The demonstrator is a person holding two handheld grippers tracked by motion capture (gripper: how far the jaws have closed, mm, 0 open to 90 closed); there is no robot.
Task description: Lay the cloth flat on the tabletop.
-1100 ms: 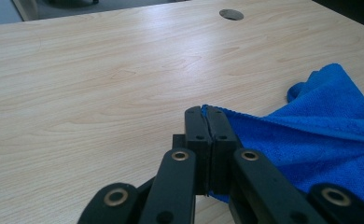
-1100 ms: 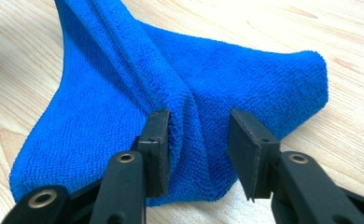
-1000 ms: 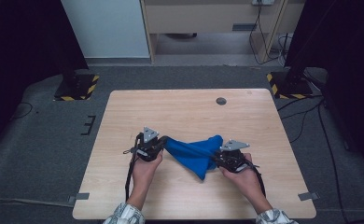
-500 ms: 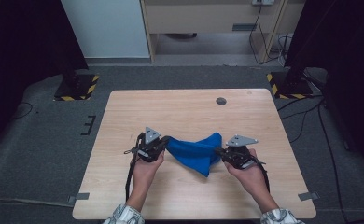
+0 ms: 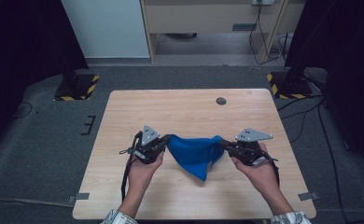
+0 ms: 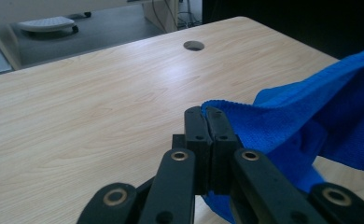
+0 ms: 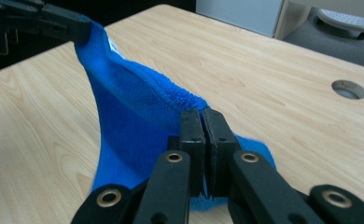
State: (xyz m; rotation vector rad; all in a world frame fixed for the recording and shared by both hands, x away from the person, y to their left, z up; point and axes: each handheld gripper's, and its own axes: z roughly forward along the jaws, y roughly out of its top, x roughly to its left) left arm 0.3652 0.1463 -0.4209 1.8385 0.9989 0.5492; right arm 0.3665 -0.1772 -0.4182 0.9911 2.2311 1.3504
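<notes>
A blue cloth (image 5: 194, 151) hangs stretched between my two grippers above the wooden table (image 5: 185, 109), its lower corner drooping toward the tabletop. My left gripper (image 5: 167, 138) is shut on the cloth's left top corner; in the left gripper view the jaws (image 6: 206, 114) pinch the blue cloth (image 6: 301, 112) edge. My right gripper (image 5: 222, 142) is shut on the right top corner. In the right gripper view its gripper (image 7: 202, 116) clamps the cloth (image 7: 133, 102), which runs up to the left gripper (image 7: 54, 23) at the far end.
A round cable hole (image 5: 221, 101) lies in the table's far right part. Dark stands with yellow-black bases (image 5: 77, 86) sit on the floor off both far corners. A cabinet (image 5: 208, 28) and cables stand behind the table.
Both hands have risen and spread apart. The cloth has come up off the table and now spans wider between the two grippers.
</notes>
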